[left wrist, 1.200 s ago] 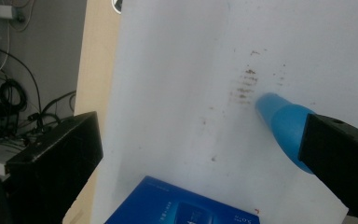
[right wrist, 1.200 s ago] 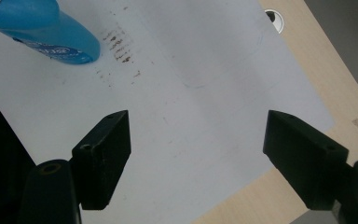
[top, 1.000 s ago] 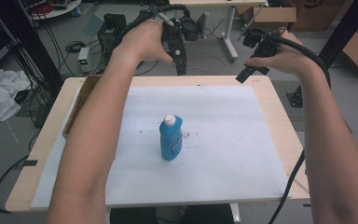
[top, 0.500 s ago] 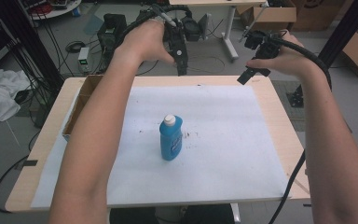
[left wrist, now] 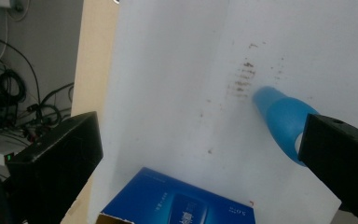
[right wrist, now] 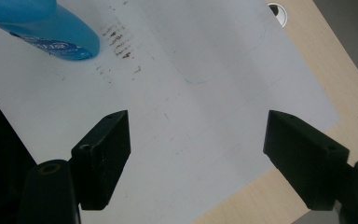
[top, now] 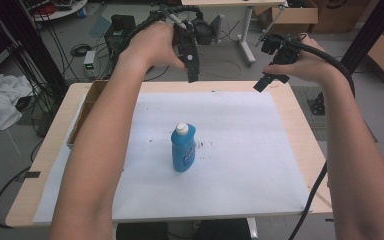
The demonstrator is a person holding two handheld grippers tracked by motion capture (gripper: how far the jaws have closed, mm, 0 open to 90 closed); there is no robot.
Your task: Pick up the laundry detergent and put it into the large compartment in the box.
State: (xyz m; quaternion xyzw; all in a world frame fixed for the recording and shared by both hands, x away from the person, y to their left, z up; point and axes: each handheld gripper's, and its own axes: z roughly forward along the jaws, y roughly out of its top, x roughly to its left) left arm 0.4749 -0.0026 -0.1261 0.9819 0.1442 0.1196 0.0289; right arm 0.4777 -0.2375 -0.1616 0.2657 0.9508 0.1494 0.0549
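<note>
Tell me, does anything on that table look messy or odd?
Yes: brown smudges stain the white sheet right beside the upright blue bottle. Nothing is tipped or spilled.

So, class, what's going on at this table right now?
A person holds tongs in each hand above the far edge of the table. The left tongs and right tongs are both open and hold nothing. A blue bottle with a white cap stands upright on the white sheet, untouched. Small brown marks dot the sheet beside it. A blue box lies near the left tongs.
</note>
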